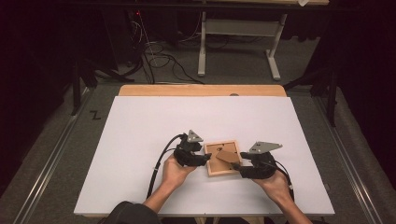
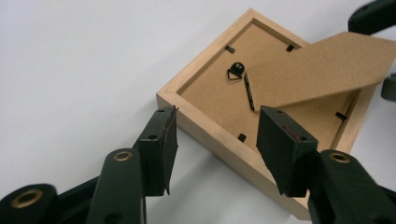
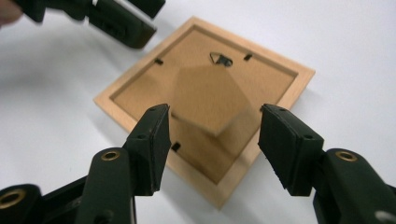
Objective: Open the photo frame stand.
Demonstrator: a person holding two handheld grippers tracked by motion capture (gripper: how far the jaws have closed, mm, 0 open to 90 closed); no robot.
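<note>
A small wooden picture frame point(image 1: 210, 171) lies face down on the white table point(image 1: 140, 126), its brown backboard point(image 2: 210, 88) up. A cardboard stand flap point(image 1: 228, 156) point(image 2: 327, 65) point(image 3: 205, 98) is lifted off the back. A black hanger ring point(image 2: 235, 72) sits near one edge. My left gripper point(image 1: 205, 158) point(image 2: 217, 126) is open at the frame's left side; one jaw stands outside the rim, the other over the backboard. My right gripper point(image 1: 239, 168) point(image 3: 212, 121) is open at the frame's right front corner, with the flap's tip between its jaws and a gap on each side.
The table's wooden far edge point(image 1: 201, 89) shows beyond the white surface. A grey table stand point(image 1: 238, 28) and loose cables point(image 1: 159, 56) lie on the floor behind. The person's hands come in from the near edge.
</note>
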